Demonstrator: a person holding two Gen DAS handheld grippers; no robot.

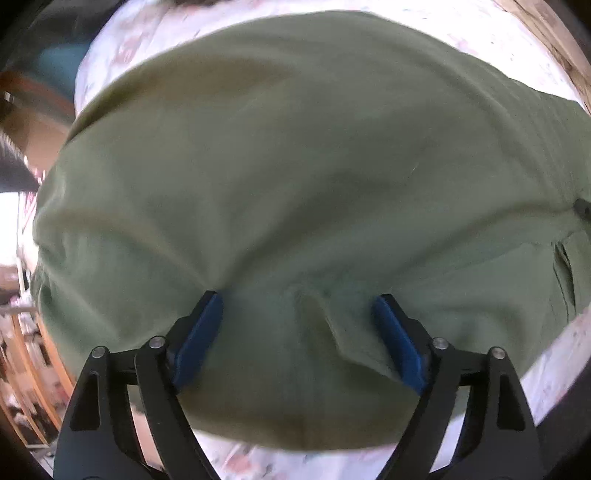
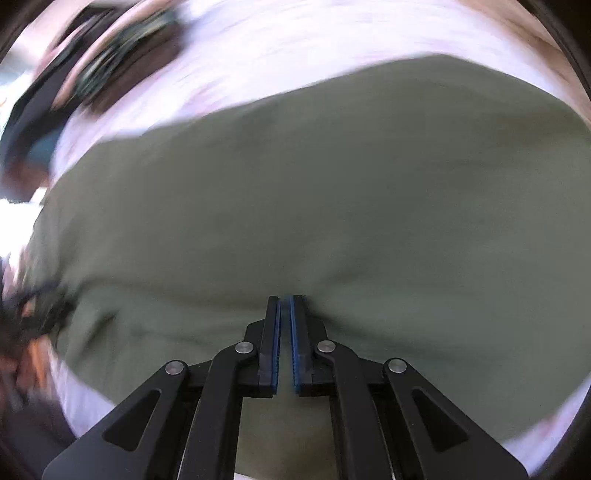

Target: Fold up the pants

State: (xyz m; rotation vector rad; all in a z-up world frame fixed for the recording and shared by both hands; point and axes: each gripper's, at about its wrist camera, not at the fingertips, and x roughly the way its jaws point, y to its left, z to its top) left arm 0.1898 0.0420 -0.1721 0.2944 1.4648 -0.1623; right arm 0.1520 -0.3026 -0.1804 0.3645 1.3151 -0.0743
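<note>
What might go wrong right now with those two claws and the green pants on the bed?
The left claw stands open over a raised wrinkle in the green pants; pressed flat, that wrinkle could end up creased into the fold. The right claw is shut, and whether it pinches any cloth is unclear, so the fabric might slip free. The right view is blurred, so a fast pull could drag the pants askew on the pale sheet.

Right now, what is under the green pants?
A white sheet with a faint pink print shows around the green pants on several sides, so they lie on it. Whatever sits directly beneath the fabric is covered.
</note>
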